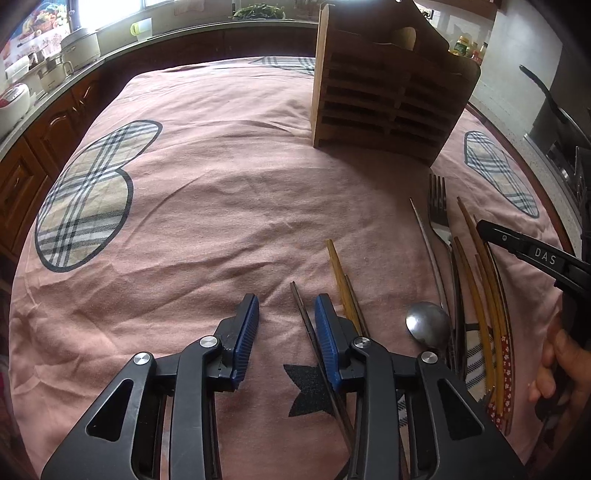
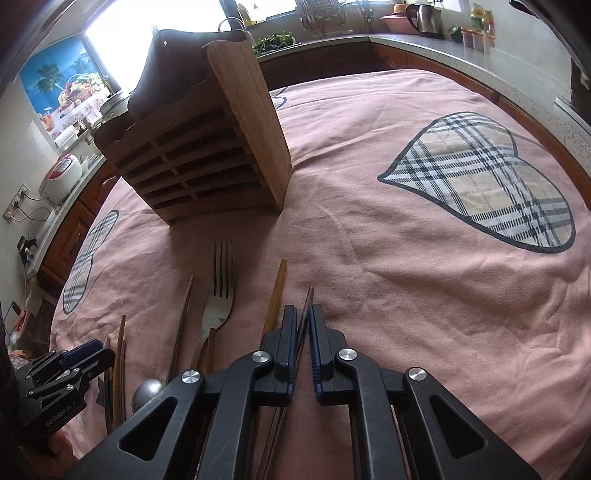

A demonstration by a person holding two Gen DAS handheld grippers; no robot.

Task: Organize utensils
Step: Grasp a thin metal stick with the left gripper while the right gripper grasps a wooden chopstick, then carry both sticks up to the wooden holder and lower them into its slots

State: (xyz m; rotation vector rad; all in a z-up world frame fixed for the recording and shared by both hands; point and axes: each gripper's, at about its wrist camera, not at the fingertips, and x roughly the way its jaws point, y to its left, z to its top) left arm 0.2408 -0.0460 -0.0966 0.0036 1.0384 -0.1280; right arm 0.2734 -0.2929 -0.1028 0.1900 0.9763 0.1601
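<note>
A wooden utensil holder stands on the pink cloth; it also shows in the right wrist view. Loose utensils lie in front of it: a fork, a spoon, several wooden chopsticks and a yellow chopstick. My left gripper is open low over the cloth, with a dark chopstick lying between its fingers. My right gripper is shut on a dark chopstick, whose tip sticks out past the fingertips. The fork and a yellow chopstick lie to its left.
The table is covered by a pink cloth with plaid hearts and a plaid patch. Kitchen counters ring the table, with pots at the left and a kettle at the back. The other gripper shows at the edge of each view.
</note>
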